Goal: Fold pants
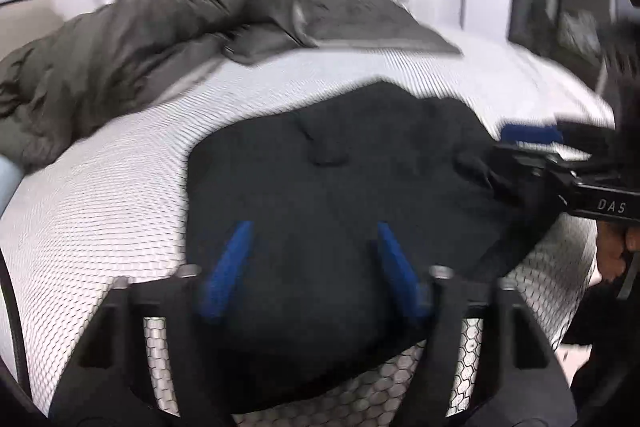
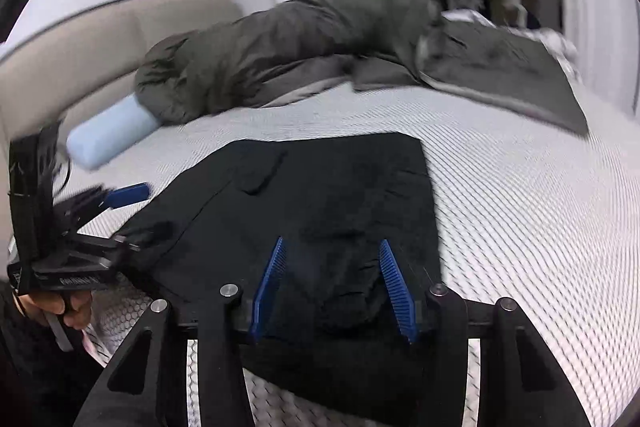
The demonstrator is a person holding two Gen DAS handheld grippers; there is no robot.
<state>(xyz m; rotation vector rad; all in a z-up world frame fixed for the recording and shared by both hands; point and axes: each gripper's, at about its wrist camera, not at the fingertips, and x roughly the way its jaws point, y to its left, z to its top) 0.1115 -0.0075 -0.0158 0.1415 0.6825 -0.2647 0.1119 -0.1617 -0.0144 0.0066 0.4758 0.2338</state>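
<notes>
The black pants [image 2: 304,211] are lying bunched on the white mattress [image 2: 520,211], folded over at least once, with the near edge hanging towards the person. The left gripper [image 1: 314,247] is hovering over that near edge, blue fingers spread with dark cloth showing between them, nothing visibly pinched. The right gripper [image 2: 332,267] is sitting over its own corner, likewise spread and gripping nothing. The risk here is uneven pickup: if one side is catching only the top layer, the fold is going to peel apart and skew. The green jacket [image 2: 288,47] and grey blanket [image 2: 504,75] are lying well apart behind.
</notes>
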